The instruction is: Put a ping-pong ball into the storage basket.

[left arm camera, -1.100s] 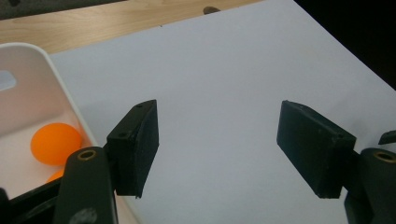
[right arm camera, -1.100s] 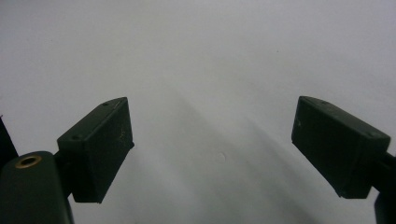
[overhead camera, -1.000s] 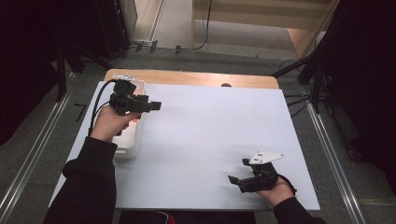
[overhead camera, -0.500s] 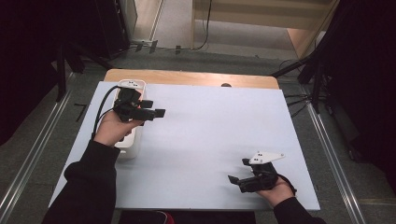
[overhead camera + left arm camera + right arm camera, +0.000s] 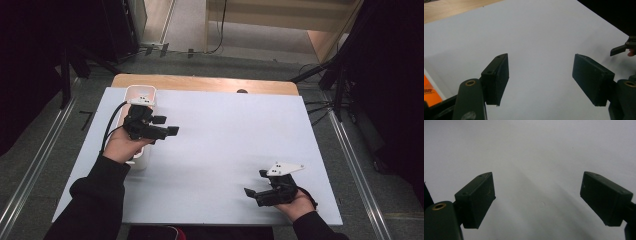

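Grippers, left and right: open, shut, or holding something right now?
Left gripper: open, nothing between its jaws, above the white tray.
Right gripper: open, empty, over the bare white table.

The white bin (image 5: 144, 95) beneath the left claw (image 5: 167, 126) is largely covered by the hand and claw, so its contents cannot be told. Left of that claw, an orange item (image 5: 429, 91) is cut off by the frame's edge, its printing too blurred to read.
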